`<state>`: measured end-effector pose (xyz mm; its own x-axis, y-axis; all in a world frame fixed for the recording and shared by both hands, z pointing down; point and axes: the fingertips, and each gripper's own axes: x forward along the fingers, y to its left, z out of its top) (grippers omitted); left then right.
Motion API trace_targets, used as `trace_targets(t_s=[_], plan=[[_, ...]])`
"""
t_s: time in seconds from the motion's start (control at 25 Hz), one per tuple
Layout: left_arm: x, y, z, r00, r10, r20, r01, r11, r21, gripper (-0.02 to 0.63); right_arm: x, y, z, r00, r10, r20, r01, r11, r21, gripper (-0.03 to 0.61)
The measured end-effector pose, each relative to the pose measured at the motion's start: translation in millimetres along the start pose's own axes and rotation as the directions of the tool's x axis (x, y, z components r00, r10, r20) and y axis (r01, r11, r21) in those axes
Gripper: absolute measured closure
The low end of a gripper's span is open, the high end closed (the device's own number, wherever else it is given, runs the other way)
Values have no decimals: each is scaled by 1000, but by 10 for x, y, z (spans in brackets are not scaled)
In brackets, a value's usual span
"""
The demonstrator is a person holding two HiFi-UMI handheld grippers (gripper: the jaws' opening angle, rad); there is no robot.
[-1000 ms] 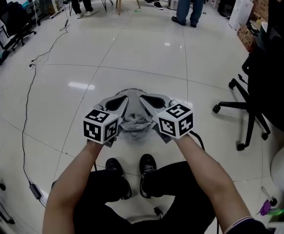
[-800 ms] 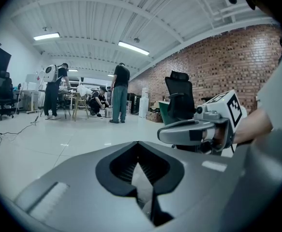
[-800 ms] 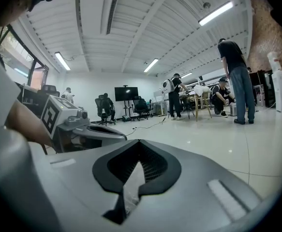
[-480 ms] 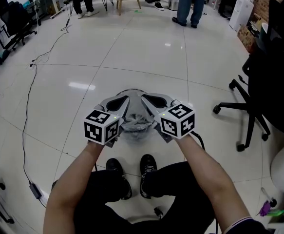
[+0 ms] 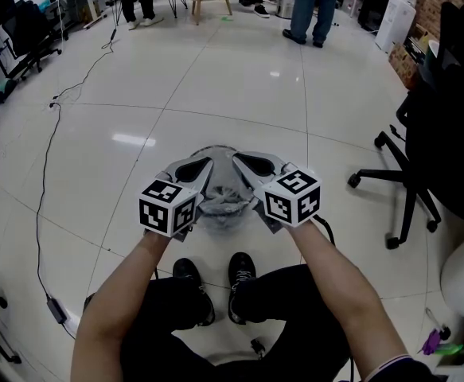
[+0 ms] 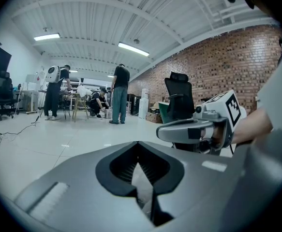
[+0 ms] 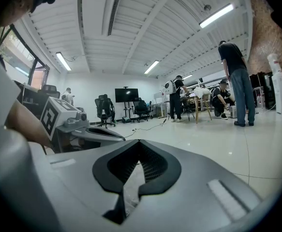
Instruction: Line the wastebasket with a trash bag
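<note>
So from the head view, the wastebasket (image 5: 216,149) sits on the glossy floor (image 5: 239,78) right in the middle, with the person's shoes (image 5: 189,274) at 6 o'clock from it. The gray trash bag (image 5: 220,206) is bunched up in a crumpled wad at the mouth of the basket, between the two marker cubes. The left gripper (image 5: 202,165) comes in from about 7 o'clock and the right gripper (image 5: 238,162) from about 5 o'clock, noses angled toward each other over the basket, close but not touching. In the left gripper view, the fingers (image 6: 112,170) are clamped together with a thin pale strip of bag film pinched in the seam, running down toward 6 o'clock. The other gripper shows just off at 3 o'clock there. Same deal in the right gripper view: fingers (image 7: 107,173) closed tight on a sliver of whitish film hanging at 6 o'clock, with the left gripper visible at 9 o'clock. So both are holding the bag by its edge, and the bulk of it droops below and between them. I can't tell how far the bag goes down inside the basket. Around it: an office chair (image 5: 423,157) at 3 o'clock, a cable (image 5: 48,157) trailing off at 9 to 10 o'clock, and people (image 5: 307,6) standing way off at 12 o'clock.
</note>
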<state>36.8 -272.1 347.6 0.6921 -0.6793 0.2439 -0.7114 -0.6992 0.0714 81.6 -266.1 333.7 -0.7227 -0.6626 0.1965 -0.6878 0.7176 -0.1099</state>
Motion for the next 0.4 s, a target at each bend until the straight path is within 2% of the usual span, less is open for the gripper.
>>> trace_targets(t_s=[0.4], plan=[[-8, 12, -59, 1000, -1, -12, 1, 1000, -2, 601, 20, 12, -6, 1000, 1, 3, -1, 1000, -2, 578]])
